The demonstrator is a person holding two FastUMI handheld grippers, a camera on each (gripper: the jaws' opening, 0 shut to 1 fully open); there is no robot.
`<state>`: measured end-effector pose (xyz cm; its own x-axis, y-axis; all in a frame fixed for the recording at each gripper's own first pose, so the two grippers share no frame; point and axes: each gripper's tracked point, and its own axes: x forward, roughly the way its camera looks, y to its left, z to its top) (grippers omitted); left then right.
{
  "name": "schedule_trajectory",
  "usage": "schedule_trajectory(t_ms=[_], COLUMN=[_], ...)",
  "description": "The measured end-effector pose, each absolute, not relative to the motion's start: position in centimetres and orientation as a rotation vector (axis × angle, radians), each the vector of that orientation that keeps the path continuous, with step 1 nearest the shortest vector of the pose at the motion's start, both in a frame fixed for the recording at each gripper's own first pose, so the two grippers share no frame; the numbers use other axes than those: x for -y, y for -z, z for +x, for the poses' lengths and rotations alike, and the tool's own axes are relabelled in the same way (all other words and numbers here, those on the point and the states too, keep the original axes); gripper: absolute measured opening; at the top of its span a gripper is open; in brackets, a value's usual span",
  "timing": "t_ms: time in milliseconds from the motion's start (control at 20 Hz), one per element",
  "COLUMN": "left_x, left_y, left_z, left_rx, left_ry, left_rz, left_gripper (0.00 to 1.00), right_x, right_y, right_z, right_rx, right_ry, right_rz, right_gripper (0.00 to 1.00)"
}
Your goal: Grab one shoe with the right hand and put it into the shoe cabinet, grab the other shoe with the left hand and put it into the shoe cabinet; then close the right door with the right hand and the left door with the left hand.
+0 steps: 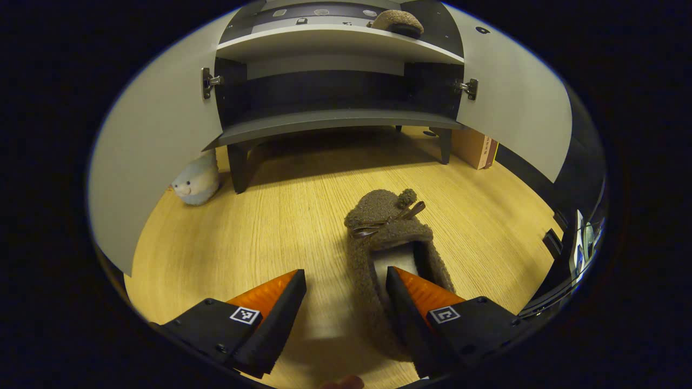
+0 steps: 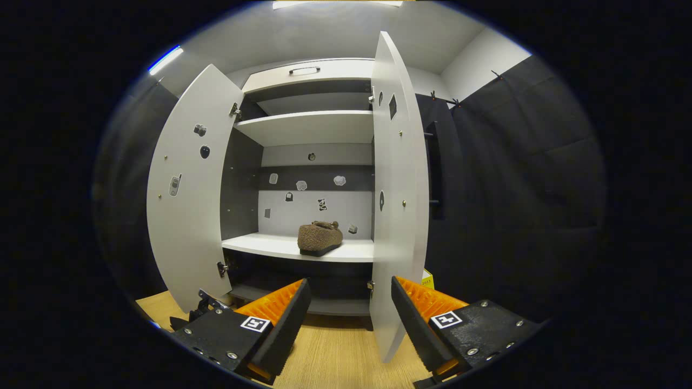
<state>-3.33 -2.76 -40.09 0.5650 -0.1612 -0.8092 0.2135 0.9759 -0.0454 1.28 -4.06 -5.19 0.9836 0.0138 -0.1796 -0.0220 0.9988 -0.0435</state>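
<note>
Right gripper view, shoe cabinet doors open w/ one slipper on shelf, both grippers' fingers spread, holding nothing.

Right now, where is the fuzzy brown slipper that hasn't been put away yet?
The fuzzy brown slipper lies on the wooden floor before the open cabinet, with the left tool straddling its side wall.
</note>
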Motion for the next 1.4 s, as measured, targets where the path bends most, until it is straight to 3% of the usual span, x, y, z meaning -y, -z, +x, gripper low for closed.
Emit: schedule_trajectory(t_ms=[150, 350, 450, 550, 650, 700, 850, 1050, 1400], left_x=[3.3, 4.3, 5.0, 4.5, 4.1, 3.9, 2.9, 3.0, 4.7], left_y=[41.5, 42.9, 42.6, 42.7, 41.9, 41.2, 37.3, 27.5, 6.9], left_z=[-0.8, 0.9, 0.8, 1.0, 0.8, 0.6, -1.8, -4.4, 5.0], left_rx=[-0.933, -0.924, -0.913, -0.893, -0.875, -0.862, -0.814, -0.764, -0.43], left_ry=[0.212, 0.248, 0.238, 0.199, 0.176, 0.171, 0.141, 0.154, 0.157], left_rz=[0.038, -0.012, -0.072, -0.035, -0.017, -0.03, -0.049, -0.085, -0.12], left_gripper=[1.0, 0.94, 0.75, 0.38, 0.2, 0.16, 0.16, 0.16, 0.16], right_x=[5.0, 6.2, 6.5, 6.6, 6.3, 6.1, 5.4, 4.3, 2.9], right_y=[4.7, 4.5, 4.6, 4.8, 5.2, 5.4, 5.8, 5.9, 5.5], right_z=[1.4, 1.3, 1.3, 1.3, 1.4, 1.7, 2.0, 2.3, 2.3], right_rx=[-0.173, -0.169, -0.166, -0.17, -0.179, -0.184, -0.193, -0.189, -0.153], right_ry=[0.0, 0.03, 0.036, 0.041, 0.034, 0.03, 0.014, -0.009, -0.026], right_rz=[-0.039, -0.047, -0.053, -0.063, -0.056, -0.053, -0.056, -0.052, -0.057], right_gripper=[0.92, 0.92, 0.92, 0.92, 0.92, 0.92, 0.92, 0.92, 0.92])
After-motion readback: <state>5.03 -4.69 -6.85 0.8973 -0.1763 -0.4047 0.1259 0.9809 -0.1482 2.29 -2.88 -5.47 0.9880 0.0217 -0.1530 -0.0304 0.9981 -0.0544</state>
